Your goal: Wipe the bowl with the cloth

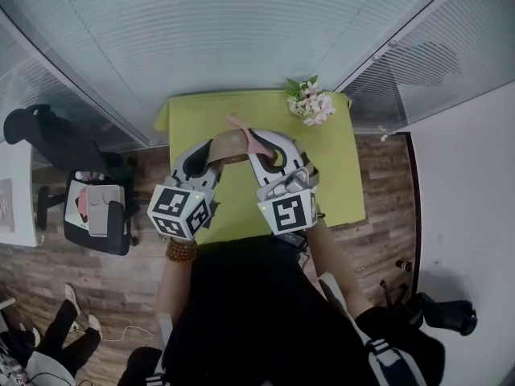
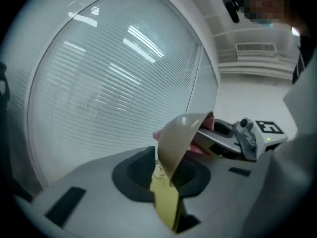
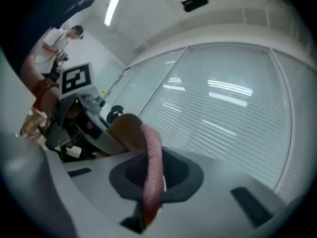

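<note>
A tan bowl (image 1: 229, 145) hangs tilted on edge above the green table (image 1: 326, 179), between my two grippers. My left gripper (image 1: 211, 154) has the bowl's rim (image 2: 179, 140) reaching down into its jaws. The left gripper (image 2: 166, 185) stands open: a strip of green table shows in the gap beside the rim. My right gripper (image 1: 257, 156) is shut on a pink cloth (image 1: 256, 141). In the right gripper view the cloth (image 3: 152, 172) rises from the right gripper (image 3: 150, 195) and its top lies against the bowl (image 3: 124, 130). The cloth (image 2: 202, 146) shows behind the bowl.
A small bunch of pink and white flowers (image 1: 311, 103) lies at the table's far right corner. Glass walls with blinds (image 1: 241, 30) stand behind the table. A black chair (image 1: 60, 139) and a stool with a box (image 1: 100, 211) stand on the wooden floor at left.
</note>
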Motion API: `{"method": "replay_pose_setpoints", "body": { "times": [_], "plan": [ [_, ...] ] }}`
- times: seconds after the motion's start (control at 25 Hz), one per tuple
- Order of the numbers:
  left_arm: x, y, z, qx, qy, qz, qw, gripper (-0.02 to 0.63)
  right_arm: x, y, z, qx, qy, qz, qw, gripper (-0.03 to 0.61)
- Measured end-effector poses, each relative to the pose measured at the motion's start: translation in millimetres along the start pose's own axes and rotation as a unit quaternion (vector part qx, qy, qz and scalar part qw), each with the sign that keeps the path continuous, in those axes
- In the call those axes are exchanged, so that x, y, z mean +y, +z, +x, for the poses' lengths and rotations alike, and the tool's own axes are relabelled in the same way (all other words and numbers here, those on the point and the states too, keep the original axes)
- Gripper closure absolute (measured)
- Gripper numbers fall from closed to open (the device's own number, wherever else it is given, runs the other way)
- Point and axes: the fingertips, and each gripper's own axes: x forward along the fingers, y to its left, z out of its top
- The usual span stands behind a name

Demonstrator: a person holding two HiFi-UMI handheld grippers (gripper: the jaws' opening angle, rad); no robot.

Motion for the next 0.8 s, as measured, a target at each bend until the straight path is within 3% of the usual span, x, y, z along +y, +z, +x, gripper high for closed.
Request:
{"method": "replay_pose_setpoints", "body": {
  "times": [0.04, 0.08, 0.2, 0.32, 0.44, 0.56, 0.64, 0.68, 0.72, 0.8],
  "plan": [
    [0.7, 2.2, -0.5, -0.001, 0.008, 0.007, 0.9999, 0.574, 2.5, 3.9, -0.5, -0.006, -0.003, -0.002, 1.0, 0.558],
    [2.0, 5.2, -1.4, -0.01, 0.008, -0.011, 0.9999, 0.583, 4.1, 6.2, -0.8, -0.011, -0.003, 0.009, 1.0, 0.558],
    [6.3, 10.7, -2.6, -0.049, -0.015, -0.121, 0.9913, 0.584, 4.6, 6.9, 0.2, -0.016, 0.002, 0.062, 0.998, 0.557],
    [10.7, 11.1, -6.3, -0.084, -0.023, -0.195, 0.977, 0.584, 0.3, 15.4, 4.7, -0.059, -0.009, 0.145, 0.988, 0.554],
    [14.6, 10.2, -8.3, -0.116, -0.036, -0.274, 0.954, 0.583, -1.8, 13.0, 8.7, -0.073, -0.007, 0.234, 0.969, 0.552],
    [13.3, 5.4, -5.9, -0.139, -0.067, -0.357, 0.9213, 0.584, -0.2, 2.2, 10.4, -0.065, 0.012, 0.311, 0.948, 0.554],
    [13.1, -4.5, -1.9, -0.131, -0.08, -0.385, 0.9101, 0.584, 1.4, -5.3, 13.2, -0.053, 0.025, 0.339, 0.939, 0.552],
    [11.8, -9.1, 1.5, -0.117, -0.086, -0.378, 0.9143, 0.584, 2.0, -10.4, 14.6, -0.041, 0.027, 0.335, 0.941, 0.551],
    [8.8, -12.8, 5.3, -0.098, -0.092, -0.357, 0.9244, 0.583, 2.1, -15.3, 15.1, -0.028, 0.024, 0.315, 0.948, 0.551],
    [3.2, -19.1, 10.7, -0.055, -0.087, -0.289, 0.9518, 0.571, 1.8, -21.5, 12.8, -0.001, 0.01, 0.228, 0.974, 0.555]
  ]
}}
